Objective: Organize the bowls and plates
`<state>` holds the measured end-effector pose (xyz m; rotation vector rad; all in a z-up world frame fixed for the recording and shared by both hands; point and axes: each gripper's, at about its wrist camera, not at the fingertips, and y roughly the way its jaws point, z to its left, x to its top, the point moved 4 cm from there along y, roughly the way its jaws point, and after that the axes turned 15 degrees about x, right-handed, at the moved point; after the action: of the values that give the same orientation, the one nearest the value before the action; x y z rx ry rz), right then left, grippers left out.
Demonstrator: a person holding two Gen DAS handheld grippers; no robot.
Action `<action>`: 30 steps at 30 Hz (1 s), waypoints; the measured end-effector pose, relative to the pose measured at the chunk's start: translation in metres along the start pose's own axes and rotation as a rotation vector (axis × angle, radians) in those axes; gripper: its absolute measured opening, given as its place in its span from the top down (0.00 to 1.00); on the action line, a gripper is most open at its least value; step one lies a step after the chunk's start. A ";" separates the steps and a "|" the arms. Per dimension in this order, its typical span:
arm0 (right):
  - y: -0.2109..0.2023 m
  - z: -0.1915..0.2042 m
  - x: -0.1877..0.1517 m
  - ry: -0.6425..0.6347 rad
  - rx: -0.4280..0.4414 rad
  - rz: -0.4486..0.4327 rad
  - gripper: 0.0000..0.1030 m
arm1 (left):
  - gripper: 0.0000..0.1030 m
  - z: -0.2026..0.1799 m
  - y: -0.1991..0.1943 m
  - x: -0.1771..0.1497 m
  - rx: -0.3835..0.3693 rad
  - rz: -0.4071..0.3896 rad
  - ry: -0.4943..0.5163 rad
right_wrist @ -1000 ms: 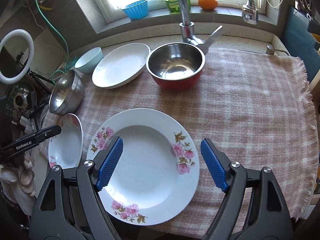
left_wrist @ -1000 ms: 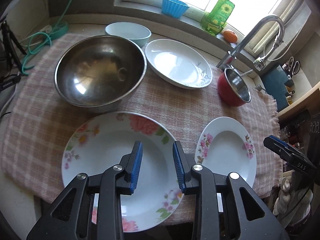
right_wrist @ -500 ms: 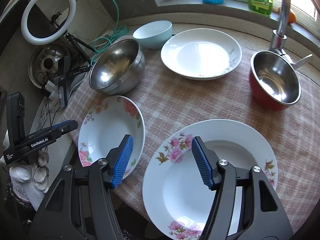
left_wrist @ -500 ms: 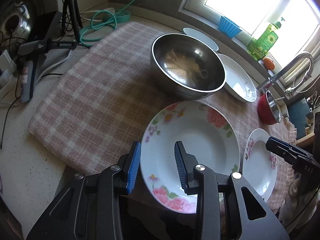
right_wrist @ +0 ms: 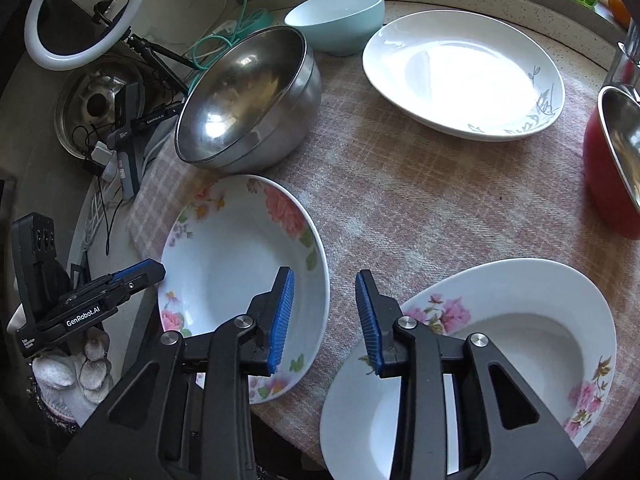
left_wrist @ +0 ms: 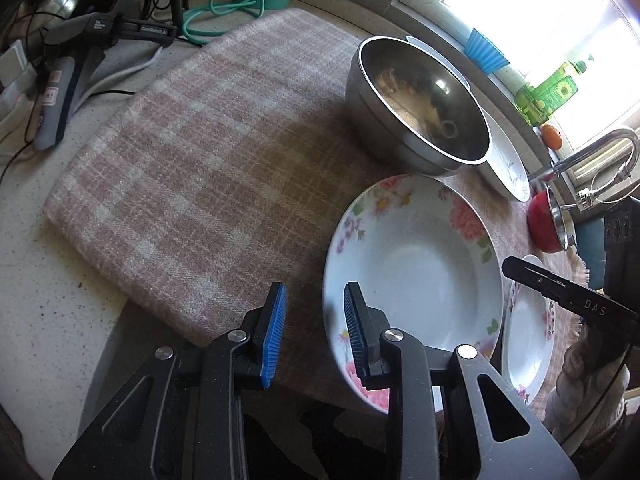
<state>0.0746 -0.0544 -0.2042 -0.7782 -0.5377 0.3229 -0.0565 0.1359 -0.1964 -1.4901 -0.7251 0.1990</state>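
Note:
A floral deep plate (left_wrist: 416, 272) lies on the checked cloth (left_wrist: 208, 160); it also shows in the right wrist view (right_wrist: 236, 256). My left gripper (left_wrist: 314, 330) is open and empty, straddling that plate's near-left rim. My right gripper (right_wrist: 324, 318) is open and empty, hovering between that plate and a second pink-flowered plate (right_wrist: 516, 344). A steel bowl (right_wrist: 248, 100), a pale blue bowl (right_wrist: 340, 16), a white plate (right_wrist: 464, 72) and a red pot (right_wrist: 612, 176) stand farther back.
Cables, a ring light (right_wrist: 80, 12) and a spare gripper (left_wrist: 104, 28) lie on the counter to the left. A tap (left_wrist: 592, 152), oil bottle (left_wrist: 548, 92) and blue cup (left_wrist: 486, 52) stand by the window. The counter edge runs just below the cloth.
Both grippers have swung left. The left one moved from over the floral plate's middle to its left rim. The right one narrowed its opening and left the pink-flowered plate.

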 end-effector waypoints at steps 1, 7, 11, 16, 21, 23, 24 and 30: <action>0.002 0.001 0.001 -0.004 -0.003 0.006 0.72 | 0.76 0.000 0.001 0.000 -0.001 0.003 0.001; 0.011 -0.002 0.001 -0.001 -0.003 0.030 0.75 | 0.81 -0.004 0.006 -0.002 -0.013 0.019 0.009; 0.016 -0.002 0.002 0.000 0.005 0.041 0.83 | 0.85 -0.009 0.007 -0.001 -0.019 0.023 0.019; 0.018 -0.002 0.000 -0.004 0.003 0.046 0.85 | 0.87 -0.011 0.008 -0.001 -0.027 0.026 0.026; 0.018 -0.003 -0.001 0.009 0.010 0.039 0.85 | 0.87 -0.012 0.008 -0.001 -0.019 0.023 0.034; 0.017 -0.004 -0.001 0.014 0.011 0.036 0.85 | 0.87 -0.014 0.007 -0.001 -0.015 0.020 0.044; 0.017 -0.004 -0.002 0.017 0.012 0.034 0.85 | 0.87 -0.014 0.007 0.000 -0.014 0.020 0.046; 0.011 -0.006 -0.005 0.030 0.016 0.028 0.85 | 0.87 -0.017 0.001 0.002 -0.011 0.003 0.059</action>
<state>0.0726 -0.0525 -0.2179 -0.7743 -0.4959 0.3410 -0.0455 0.1226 -0.1953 -1.5011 -0.6777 0.1533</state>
